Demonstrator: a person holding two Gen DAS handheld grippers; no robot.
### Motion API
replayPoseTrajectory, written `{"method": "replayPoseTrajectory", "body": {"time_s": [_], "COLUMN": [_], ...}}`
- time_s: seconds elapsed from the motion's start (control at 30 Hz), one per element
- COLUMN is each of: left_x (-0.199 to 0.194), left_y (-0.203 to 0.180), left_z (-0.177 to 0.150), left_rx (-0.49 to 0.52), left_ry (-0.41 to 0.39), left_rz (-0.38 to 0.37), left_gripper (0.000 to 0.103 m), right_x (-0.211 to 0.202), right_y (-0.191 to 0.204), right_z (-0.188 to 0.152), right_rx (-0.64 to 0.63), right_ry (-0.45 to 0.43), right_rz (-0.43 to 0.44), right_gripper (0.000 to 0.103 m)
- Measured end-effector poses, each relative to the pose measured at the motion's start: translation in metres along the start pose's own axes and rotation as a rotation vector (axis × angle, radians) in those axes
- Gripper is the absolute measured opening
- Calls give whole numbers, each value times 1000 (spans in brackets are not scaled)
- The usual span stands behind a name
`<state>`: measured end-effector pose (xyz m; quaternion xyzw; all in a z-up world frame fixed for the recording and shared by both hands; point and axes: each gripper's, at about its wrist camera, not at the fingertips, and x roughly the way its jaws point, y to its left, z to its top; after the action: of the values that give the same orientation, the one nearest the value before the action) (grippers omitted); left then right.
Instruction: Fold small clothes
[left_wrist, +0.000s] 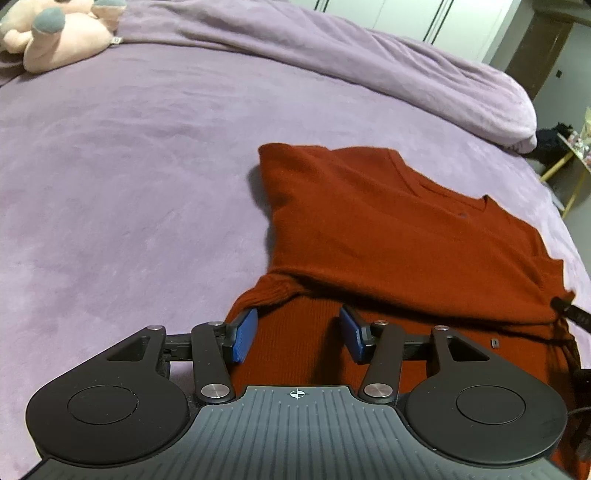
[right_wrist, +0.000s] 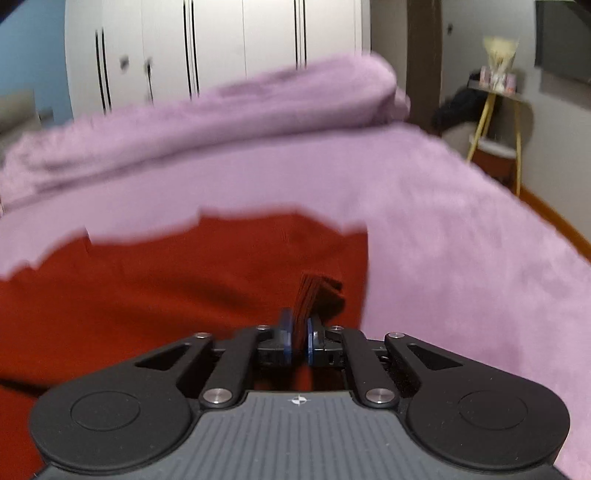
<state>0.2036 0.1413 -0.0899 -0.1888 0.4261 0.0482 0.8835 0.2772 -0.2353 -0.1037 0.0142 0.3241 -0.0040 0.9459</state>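
Observation:
A rust-red knitted sweater (left_wrist: 369, 229) lies on the purple bed (left_wrist: 110, 184), with one part folded over the rest. My left gripper (left_wrist: 298, 334) hovers at the sweater's near edge. It stands open, its blue pads (left_wrist: 245, 336) set wide apart on either side of flat red cloth, and the left pad sits just under a ribbed cuff (left_wrist: 269, 291). In the right wrist view the sweater (right_wrist: 166, 288) fills the lower left. My right gripper (right_wrist: 299, 338) is shut on a ribbed edge of the sweater (right_wrist: 314, 291), which sticks up from between the pads.
A pink plush toy (left_wrist: 55, 37) lies at the bed's far left corner. A rolled purple duvet (left_wrist: 369, 66) runs along the back. Right of the bed stand a yellow-legged side table (right_wrist: 495, 110) and a white wardrobe (right_wrist: 221, 44).

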Motion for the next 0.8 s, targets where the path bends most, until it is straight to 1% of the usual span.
{"method": "replayPoseTrajectory", "body": {"time_s": [0.07,0.1,0.13,0.17,0.2,0.23,0.27,0.33,0.37,0.4,0.47,0.5,0.53,0.57,0.6,0.63,0.67,0.7,0.77,0.8], "left_x": [-12,-19,-25,-29,-30,-28,-22,-2,9,20,50,59,69,77,82,88,93,96,101,98], "left_y": [3,4,4,3,1,-5,-13,-35,-46,-56,-77,-84,-91,-97,-101,-105,-107,-108,-105,-105], "left_z": [2,4,7,12,16,21,27,36,38,38,39,38,37,36,35,37,40,42,46,46], "left_rx": [5,8,10,8,4,7,12,31,47,65,135,165,191,220,245,266,272,271,258,249], "left_ry": [-6,-26,-54,-85,-115,-129,-127,-139,-145,-143,-128,-121,-120,-138,-155,-161,-162,-166,-159,-157], "left_rz": [18,39,58,69,68,56,43,-1,-5,2,36,54,81,98,110,121,127,132,133,128], "left_gripper": [56,59,59,60,62,63,63,63,63,63,63,63,63,64,66,67,70,73,74,73], "right_x": [-11,-16,-22,-27,-27,-24,-19,-6,2,9,24,33,43,52,61,66,68,68,62,54], "right_y": [-6,-7,-6,-1,7,23,43,83,99,110,124,123,118,107,94,78,66,61,55,54], "right_z": [4,6,10,13,17,20,21,19,17,15,9,8,8,8,9,12,16,19,22,22], "right_rx": [65,89,115,138,150,130,73,-57,-99,-128,-204,-228,-235,-225,-188,-132,-87,-68,-55,-40], "right_ry": [-65,-96,-134,-156,-158,-140,-111,-53,-28,-13,-12,-9,-15,-24,-26,-31,-31,-32,-20,-8], "right_rz": [-42,-67,-53,-3,69,160,231,286,309,313,261,216,154,75,24,16,23,29,51,83], "right_gripper": [21,25,26,26,26,26,26,24,23,21,19,16,11,9,6,0,0,0,0,0]}}
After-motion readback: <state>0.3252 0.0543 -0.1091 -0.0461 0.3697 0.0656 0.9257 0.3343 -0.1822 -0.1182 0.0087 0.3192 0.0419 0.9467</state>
